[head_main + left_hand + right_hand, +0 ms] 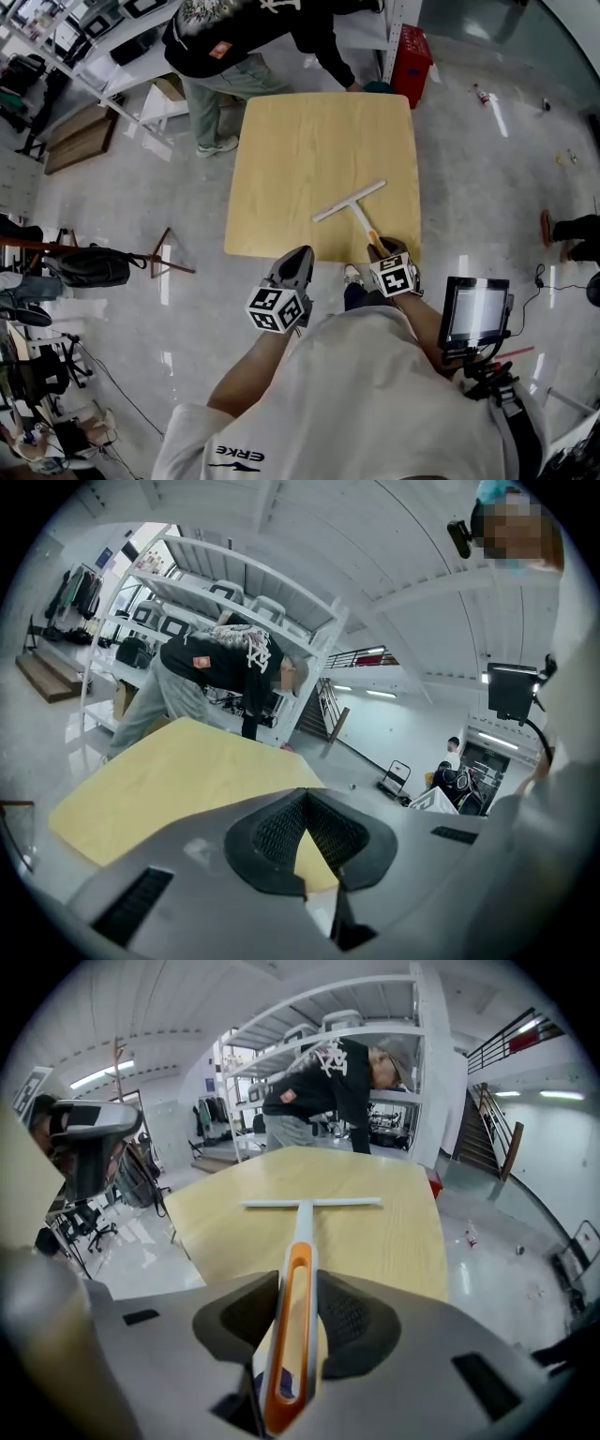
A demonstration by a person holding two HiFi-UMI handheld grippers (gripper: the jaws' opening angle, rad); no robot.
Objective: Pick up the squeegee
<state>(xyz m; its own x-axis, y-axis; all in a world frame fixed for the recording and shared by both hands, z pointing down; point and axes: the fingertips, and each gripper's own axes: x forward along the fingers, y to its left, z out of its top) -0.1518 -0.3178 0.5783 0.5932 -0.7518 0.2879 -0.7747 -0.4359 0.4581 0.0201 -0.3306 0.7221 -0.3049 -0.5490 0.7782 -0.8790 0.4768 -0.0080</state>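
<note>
My right gripper (298, 1288) pinches the squeegee (302, 1227) by its handle, long axis pointing straight ahead; left gripper (306, 797), farther off, pressed together.

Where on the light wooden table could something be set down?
The light wooden table is bare across its far half and left side, to the edges. Crowded near right, where the white squeegee with orange handle lies in the right gripper.

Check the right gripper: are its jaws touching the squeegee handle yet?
Cannot tell. In the right gripper view the squeegee handle lies between the right gripper's jaws with no clear gap, but contact isn't plain.
</note>
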